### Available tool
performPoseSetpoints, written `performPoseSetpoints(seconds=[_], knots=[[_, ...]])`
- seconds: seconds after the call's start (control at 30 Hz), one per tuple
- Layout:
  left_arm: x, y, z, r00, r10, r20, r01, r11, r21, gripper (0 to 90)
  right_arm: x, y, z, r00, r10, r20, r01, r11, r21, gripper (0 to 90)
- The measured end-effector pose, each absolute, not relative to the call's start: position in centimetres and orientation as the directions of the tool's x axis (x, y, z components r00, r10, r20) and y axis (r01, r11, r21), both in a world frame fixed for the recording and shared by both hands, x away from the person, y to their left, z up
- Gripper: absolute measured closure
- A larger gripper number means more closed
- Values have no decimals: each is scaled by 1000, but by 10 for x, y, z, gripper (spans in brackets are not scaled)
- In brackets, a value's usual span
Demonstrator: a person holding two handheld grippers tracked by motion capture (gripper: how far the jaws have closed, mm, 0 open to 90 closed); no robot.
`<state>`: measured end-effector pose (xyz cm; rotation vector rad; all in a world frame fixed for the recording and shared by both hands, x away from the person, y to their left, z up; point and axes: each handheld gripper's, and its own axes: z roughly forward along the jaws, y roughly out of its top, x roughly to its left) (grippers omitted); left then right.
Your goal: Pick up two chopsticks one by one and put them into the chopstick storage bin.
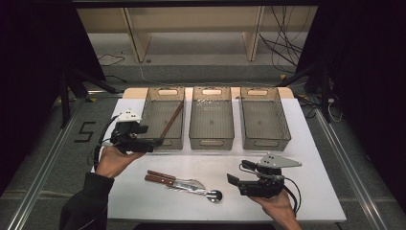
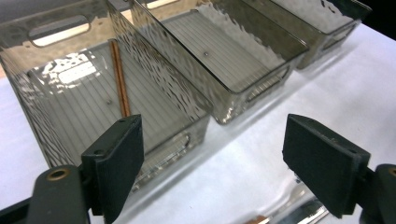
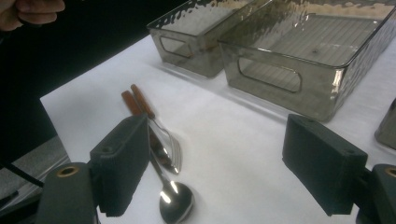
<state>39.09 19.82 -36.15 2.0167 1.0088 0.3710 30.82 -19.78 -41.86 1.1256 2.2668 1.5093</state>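
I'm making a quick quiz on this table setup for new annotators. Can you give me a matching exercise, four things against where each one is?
Things:
1. chopsticks
2. spoon
3. left gripper
4. right gripper

Places:
A. on the white table, near the front edge
B. in the left bin
C. right of the cutlery, jaws apart
D. at the left bin's front wall

Pairs: 1-B, 2-A, 3-D, 4-C

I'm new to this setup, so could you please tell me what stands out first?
Three clear bins line the table's far side, the leftmost holding chopsticks. Cutlery lies loose near the front edge, between the open left gripper and open right gripper.
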Motion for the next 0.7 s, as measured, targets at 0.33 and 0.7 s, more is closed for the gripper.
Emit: performPoseSetpoints(seconds=[0.33,0.7], knots=[[365,194,-382,656,748,-104,513,-340,789,191,307,-190,-418,-729,651,213,470,250,846,238],[342,205,-401,642,747,-171,496,-234,836,161,309,-176,-420,-774,610,170,455,350,819,238]])
